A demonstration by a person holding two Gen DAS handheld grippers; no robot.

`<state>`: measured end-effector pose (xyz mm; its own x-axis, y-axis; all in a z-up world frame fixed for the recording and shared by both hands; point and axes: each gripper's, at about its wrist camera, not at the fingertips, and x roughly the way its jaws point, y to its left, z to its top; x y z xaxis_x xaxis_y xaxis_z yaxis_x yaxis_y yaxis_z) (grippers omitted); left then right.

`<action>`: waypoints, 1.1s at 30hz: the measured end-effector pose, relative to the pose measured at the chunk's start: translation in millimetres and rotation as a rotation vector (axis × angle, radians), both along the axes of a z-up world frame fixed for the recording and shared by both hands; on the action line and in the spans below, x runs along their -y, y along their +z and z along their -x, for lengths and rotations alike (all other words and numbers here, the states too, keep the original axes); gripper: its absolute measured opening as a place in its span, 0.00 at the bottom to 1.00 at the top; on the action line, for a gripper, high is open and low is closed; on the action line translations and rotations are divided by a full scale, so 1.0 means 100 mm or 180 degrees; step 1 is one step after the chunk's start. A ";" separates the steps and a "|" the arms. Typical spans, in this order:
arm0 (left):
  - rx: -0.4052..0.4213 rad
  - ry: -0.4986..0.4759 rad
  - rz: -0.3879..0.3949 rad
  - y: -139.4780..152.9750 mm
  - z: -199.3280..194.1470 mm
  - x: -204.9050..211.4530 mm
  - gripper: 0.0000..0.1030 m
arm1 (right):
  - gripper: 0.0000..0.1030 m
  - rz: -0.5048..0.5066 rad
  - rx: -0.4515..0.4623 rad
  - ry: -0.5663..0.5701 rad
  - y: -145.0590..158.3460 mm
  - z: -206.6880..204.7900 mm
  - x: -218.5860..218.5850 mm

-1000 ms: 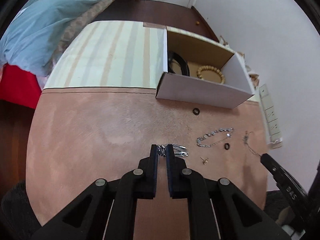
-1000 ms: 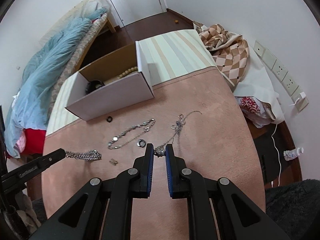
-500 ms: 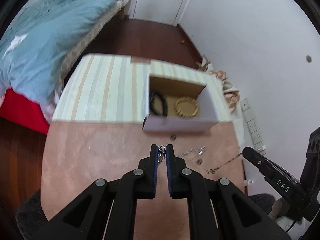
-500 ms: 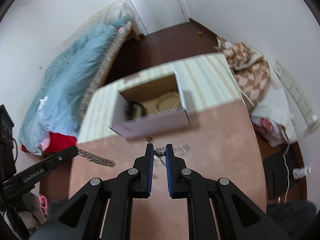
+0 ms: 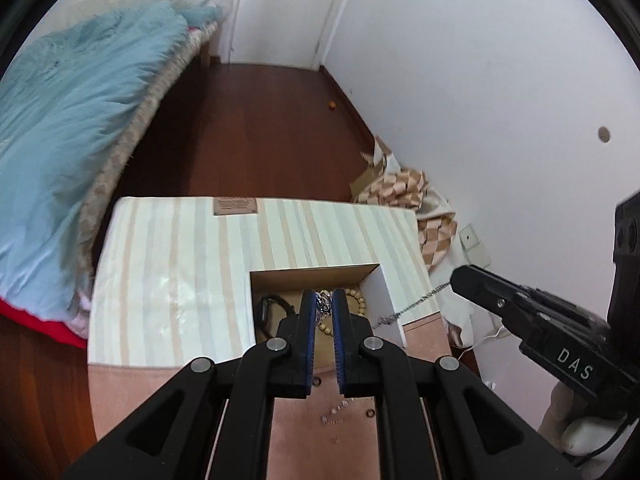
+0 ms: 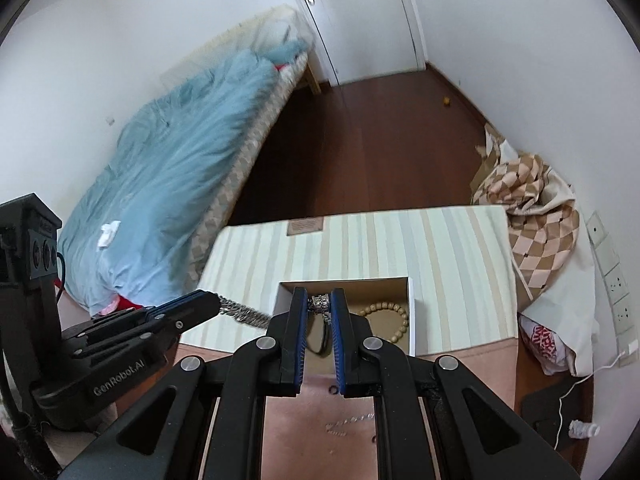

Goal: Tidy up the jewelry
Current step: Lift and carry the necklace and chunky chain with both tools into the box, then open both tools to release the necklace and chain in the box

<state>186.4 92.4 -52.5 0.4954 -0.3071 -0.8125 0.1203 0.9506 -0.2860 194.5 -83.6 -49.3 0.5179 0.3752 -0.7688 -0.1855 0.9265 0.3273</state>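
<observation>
Left gripper pinches a silver chain, right gripper a necklace (both above the box).

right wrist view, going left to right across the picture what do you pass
Blue blanket → left gripper pinching a thick silver chain → right gripper pinching a thin necklace over the box → wooden bead bracelet → checkered cloth → wall sockets.

Table: pink cloth over the near part, striped cloth over the far part.
Box: open cardboard box, standing on the striped cloth near the seam of the two cloths.
Pink cloth, loose items: thin silver chain; small dark ring.
</observation>
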 end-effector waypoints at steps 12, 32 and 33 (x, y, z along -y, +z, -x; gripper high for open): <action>-0.0637 0.0017 -0.0195 -0.81 -0.62 0.07 0.07 | 0.12 0.0233 -0.0646 0.0037 -0.86 -0.71 0.00; -0.0403 0.0639 -0.0698 -0.63 -0.32 -0.32 0.94 | 0.51 0.0076 -0.0970 0.0076 -0.95 -0.63 0.02; -0.0394 0.0668 -0.0735 -0.64 -0.27 -0.32 0.97 | 0.62 0.0153 -0.0929 0.0064 -0.93 -0.59 0.03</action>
